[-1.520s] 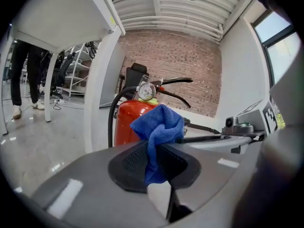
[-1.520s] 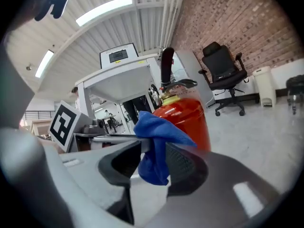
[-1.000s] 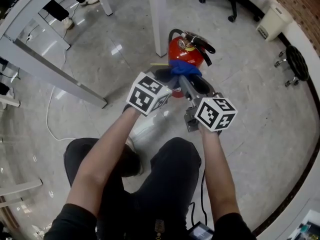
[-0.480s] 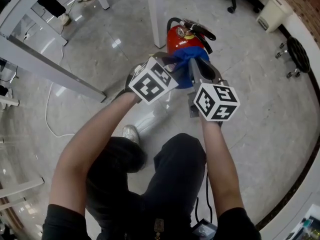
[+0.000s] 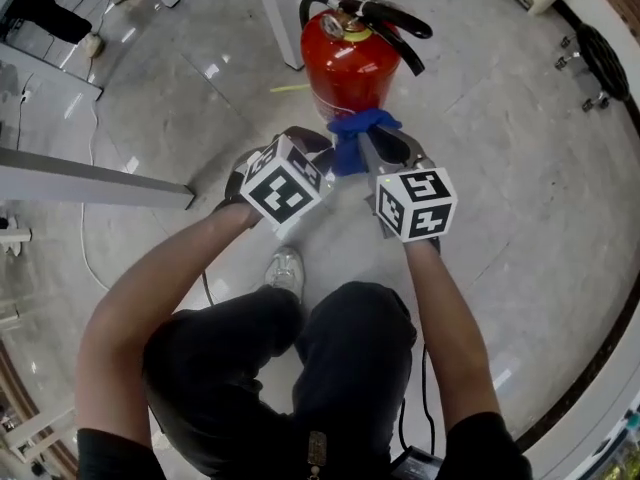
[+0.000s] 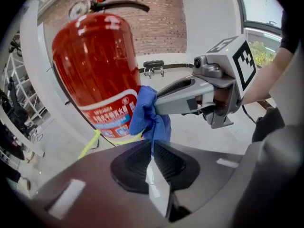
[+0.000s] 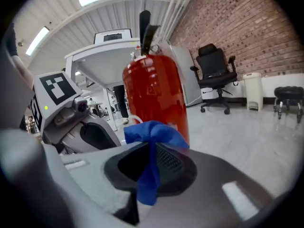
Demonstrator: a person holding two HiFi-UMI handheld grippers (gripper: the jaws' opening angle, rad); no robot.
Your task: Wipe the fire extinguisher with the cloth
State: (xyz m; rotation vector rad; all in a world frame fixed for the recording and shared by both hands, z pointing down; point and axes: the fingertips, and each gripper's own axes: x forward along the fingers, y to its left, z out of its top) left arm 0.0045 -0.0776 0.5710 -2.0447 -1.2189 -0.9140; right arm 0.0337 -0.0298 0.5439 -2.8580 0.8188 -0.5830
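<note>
A red fire extinguisher (image 5: 348, 60) with a black handle and hose stands upright on the floor. A bunched blue cloth (image 5: 357, 134) lies against its lower front, over the label (image 6: 111, 118). My right gripper (image 7: 153, 148) is shut on the cloth (image 7: 151, 132), its jaws having closed within the last second. My left gripper (image 6: 152, 148) comes in from the left. Its jaws have just been closing, and a thin corner of the cloth (image 6: 149, 115) runs in between their tips. The right gripper (image 6: 161, 106) also shows in the left gripper view, pinching the cloth.
A white table leg (image 5: 275, 18) stands just behind the extinguisher on the left, with a yellow strip (image 5: 290, 88) on the floor beside it. A person's shoe (image 5: 285, 268) is below the grippers. An office chair (image 7: 213, 75), a waste bin (image 7: 251, 89) and a castor stool (image 5: 598, 58) stand farther right.
Both grippers have sunk with the cloth from the extinguisher's valve to its lower body. The left jaws opened, then closed again. The person has crouched lower.
</note>
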